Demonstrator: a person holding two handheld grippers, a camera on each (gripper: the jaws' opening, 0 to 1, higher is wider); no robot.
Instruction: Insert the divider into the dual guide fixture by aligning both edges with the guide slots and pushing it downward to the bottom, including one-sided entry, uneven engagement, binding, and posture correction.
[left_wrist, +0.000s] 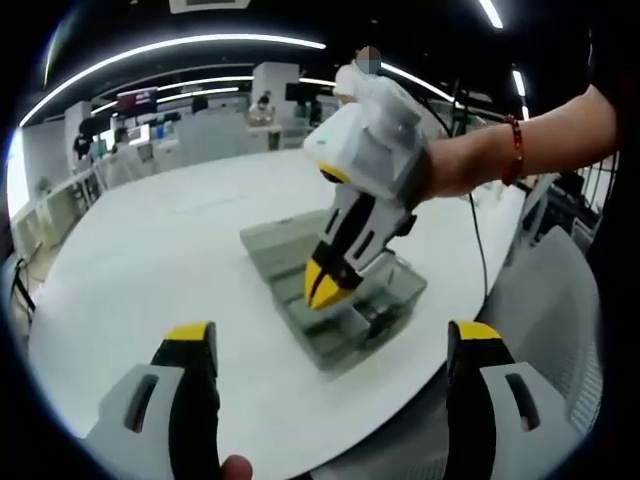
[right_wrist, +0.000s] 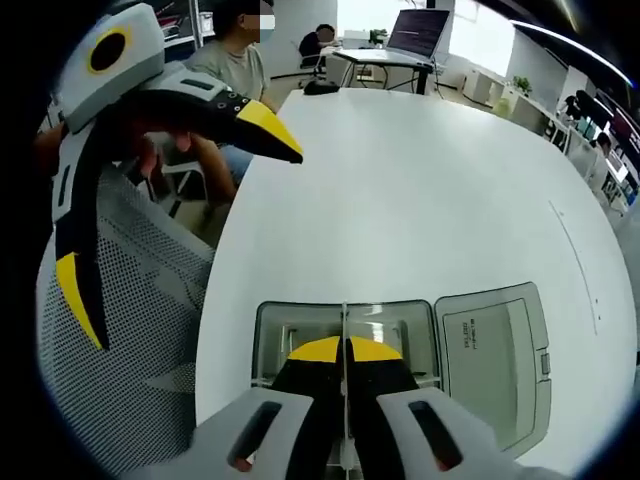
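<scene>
A grey box-shaped guide fixture (right_wrist: 268, 335) sits on the white table (right_wrist: 420, 180), its hinged lid (right_wrist: 495, 350) laid open to the right. My right gripper (right_wrist: 345, 350) is shut on a thin divider (right_wrist: 345, 318), seen edge-on and standing upright over the middle of the fixture. In the left gripper view, the right gripper (left_wrist: 325, 288) points down into the fixture (left_wrist: 385, 315), held by a hand with a red bracelet. My left gripper (left_wrist: 332, 335) stands open and holds nothing, back from the fixture near the table edge. It also shows as the left gripper (right_wrist: 180, 225) at upper left.
A grey mesh chair (right_wrist: 130, 330) stands just off the table's near edge, seen also as a chair (left_wrist: 560, 300). A cable (left_wrist: 478, 240) runs across the table. A person (right_wrist: 230, 70) sits beyond the far side, and a laptop (right_wrist: 420, 30) stands on a further desk.
</scene>
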